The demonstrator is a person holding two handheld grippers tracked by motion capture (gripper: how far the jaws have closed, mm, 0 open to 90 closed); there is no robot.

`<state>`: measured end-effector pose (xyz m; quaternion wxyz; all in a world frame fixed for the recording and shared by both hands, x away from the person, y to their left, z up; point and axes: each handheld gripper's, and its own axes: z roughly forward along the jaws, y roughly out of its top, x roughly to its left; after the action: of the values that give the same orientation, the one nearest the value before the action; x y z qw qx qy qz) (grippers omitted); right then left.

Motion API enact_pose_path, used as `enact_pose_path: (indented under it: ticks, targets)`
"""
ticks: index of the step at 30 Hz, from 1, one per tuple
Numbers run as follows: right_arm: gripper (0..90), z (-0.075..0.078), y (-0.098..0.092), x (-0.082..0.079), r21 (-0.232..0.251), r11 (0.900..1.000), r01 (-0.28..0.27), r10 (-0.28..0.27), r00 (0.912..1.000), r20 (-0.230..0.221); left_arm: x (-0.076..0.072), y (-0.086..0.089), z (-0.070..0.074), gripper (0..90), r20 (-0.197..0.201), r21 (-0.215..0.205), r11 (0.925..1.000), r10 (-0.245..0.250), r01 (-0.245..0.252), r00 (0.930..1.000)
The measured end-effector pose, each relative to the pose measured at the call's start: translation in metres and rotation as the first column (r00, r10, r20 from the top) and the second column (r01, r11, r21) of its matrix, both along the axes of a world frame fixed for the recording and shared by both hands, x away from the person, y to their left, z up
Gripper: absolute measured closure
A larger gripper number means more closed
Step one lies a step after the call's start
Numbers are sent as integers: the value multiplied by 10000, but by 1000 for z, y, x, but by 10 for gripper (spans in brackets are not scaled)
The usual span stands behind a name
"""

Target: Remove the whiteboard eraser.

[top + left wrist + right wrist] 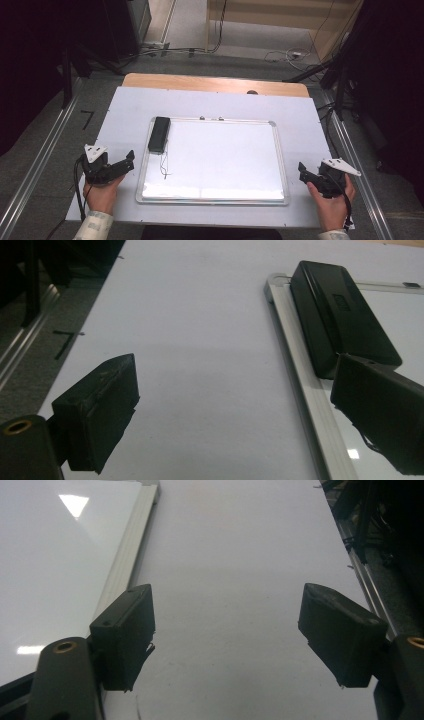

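Clearly resting at either flank of the whiteboard (225, 190) on the white surface (300, 107), both held low in a hand. Left claw (131, 159) at about eight o'clock in the high view, just off the board's left frame, jaws spread with nothing between them, tips aimed toward two o'clock. Right claw (301, 171) at about four o'clock, just off the board's right frame, jaws likewise spread and empty, tips aimed toward ten o'clock. Black eraser (159, 134) lying flat on the board's top-left corner, long axis running from twelve to six o'clock, at roughly one o'clock from the left claw and near it, not touching; well apart from the right claw, across the board toward ten o'clock. Seen along the left claw (235, 410): bare surface between the jaws, silver frame of the whiteboard (300, 370) passing under the right-hand jaw, eraser (340, 315) beyond that jaw at about one o'clock. Seen along the right claw (225, 640): bare white surface between the jaws, edge of the whiteboard (125, 560) running past the left-hand jaw toward eleven o'clock. Small dark pen mark (164, 167) on the board just below the eraser, at about six o'clock from it.
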<state>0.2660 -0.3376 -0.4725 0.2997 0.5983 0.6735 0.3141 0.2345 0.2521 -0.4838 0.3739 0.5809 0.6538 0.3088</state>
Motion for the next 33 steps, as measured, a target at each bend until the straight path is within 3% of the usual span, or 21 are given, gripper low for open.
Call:
enact_pose_path:
  ticks: [4, 10, 18, 33]
  targets:
    - [214, 1, 0, -4, -22, 10000, -75, 75, 9999, -131, 5, -6, 5, 58, -47, 105, 9999, -124, 124, 9999]
    - [214, 3, -3, -8, 97, 9999, -41, 42, 10000, -49, 19, -19, 13, 62, -65, -407, 9981, -459, 455, 9989]
    - [214, 4, -5, -9, 159, 9999, -57, 58, 10000, -42, 35, -31, 15, 61, 27, -388, 9976, -578, 579, 9983]
    - [213, 2, -4, -8, 97, 9999, -122, 124, 9997, -187, 46, -37, 15, 62, -41, -351, 9966, -747, 745, 9972]
